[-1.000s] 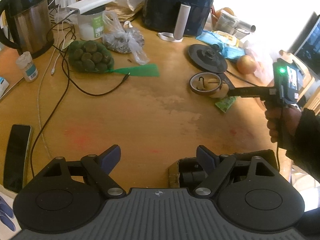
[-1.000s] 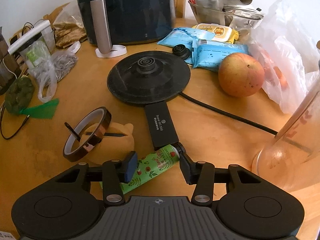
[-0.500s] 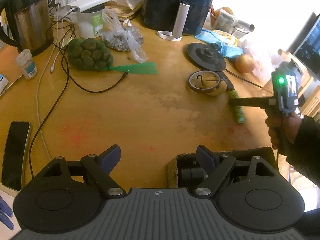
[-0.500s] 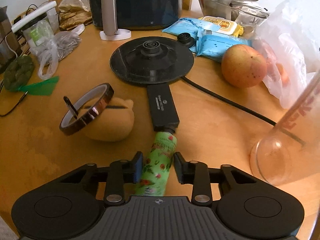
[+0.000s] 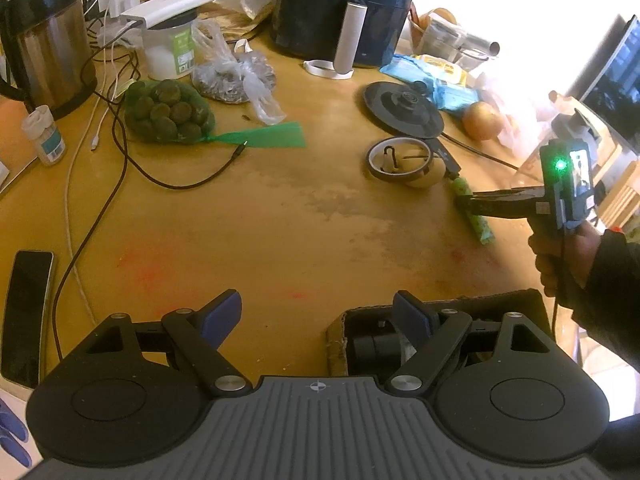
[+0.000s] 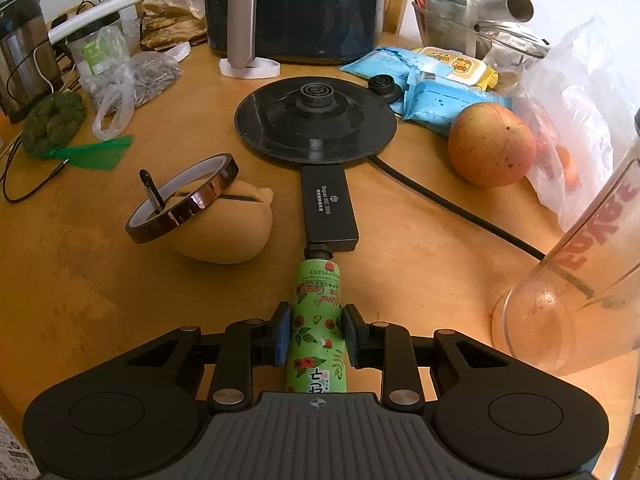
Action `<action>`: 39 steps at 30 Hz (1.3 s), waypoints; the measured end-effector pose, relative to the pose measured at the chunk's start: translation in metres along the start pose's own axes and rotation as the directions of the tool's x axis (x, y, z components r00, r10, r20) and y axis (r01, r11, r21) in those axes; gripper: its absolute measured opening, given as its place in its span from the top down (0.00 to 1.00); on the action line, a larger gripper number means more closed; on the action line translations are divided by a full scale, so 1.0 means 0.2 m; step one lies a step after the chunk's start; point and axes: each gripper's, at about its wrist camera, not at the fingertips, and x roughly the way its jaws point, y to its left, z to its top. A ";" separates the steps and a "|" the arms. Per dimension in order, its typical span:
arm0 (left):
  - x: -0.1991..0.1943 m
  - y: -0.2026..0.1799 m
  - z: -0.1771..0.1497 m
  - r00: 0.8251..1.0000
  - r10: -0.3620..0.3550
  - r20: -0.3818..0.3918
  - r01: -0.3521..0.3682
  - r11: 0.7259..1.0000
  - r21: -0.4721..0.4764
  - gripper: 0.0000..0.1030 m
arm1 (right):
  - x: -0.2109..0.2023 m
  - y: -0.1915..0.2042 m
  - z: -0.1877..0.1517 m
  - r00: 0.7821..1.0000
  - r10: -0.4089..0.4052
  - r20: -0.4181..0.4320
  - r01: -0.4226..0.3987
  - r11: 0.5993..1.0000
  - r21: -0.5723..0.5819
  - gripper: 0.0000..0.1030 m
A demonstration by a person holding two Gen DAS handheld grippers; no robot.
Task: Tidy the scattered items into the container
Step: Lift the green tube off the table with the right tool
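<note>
On the wooden table [image 5: 320, 216], the largest task item is the cardboard box [image 5: 440, 312], which serves as the container and sits at the near edge, partly behind the left gripper [image 5: 318, 314]. At least one dark object already lies inside it; what that object is cannot be determined. The left gripper hangs over the box edge with its jaws wide apart and nothing between them.

Items not yet collected, in descending size:
1. Tan plush toy [image 6: 228, 232], lying on the table beside the black power adapter [image 6: 328, 208].
2. Amber tape roll [image 6: 184, 198], resting tilted on top of the plush toy.
3. Green hand cream tube [image 6: 318, 320], lying flat, its cap touching the near end of the adapter.

The right gripper [image 6: 316, 334] holds the tube: both pads press against the tube body, jaws narrow. The tube appears not yet lifted off the table surface.

Assessment: the task is at an early to middle stage. Lifting the tube and carrying it to the box remain, followed by the tape roll and plush toy.
</note>
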 end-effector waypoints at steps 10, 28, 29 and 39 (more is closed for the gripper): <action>-0.01 0.00 0.00 1.000 0.008 0.008 -0.008 1.000 0.009 0.19 | -0.08 -0.01 -0.01 0.999 0.038 0.014 -0.038 0.999 -0.001 0.71; -0.04 -0.09 0.04 0.999 -0.012 0.052 0.008 0.998 0.069 0.19 | -0.36 -0.07 -0.11 0.993 0.100 0.068 -0.103 0.994 0.041 0.71; -0.04 -0.10 0.05 0.998 -0.014 0.056 0.010 0.997 0.075 0.19 | -0.38 -0.07 -0.12 0.992 0.101 0.072 -0.104 0.994 0.044 0.71; -0.01 -0.22 0.10 0.995 -0.050 0.086 0.034 0.983 0.180 0.20 | -0.51 -0.14 -0.24 0.992 0.097 0.082 -0.106 0.988 0.109 0.71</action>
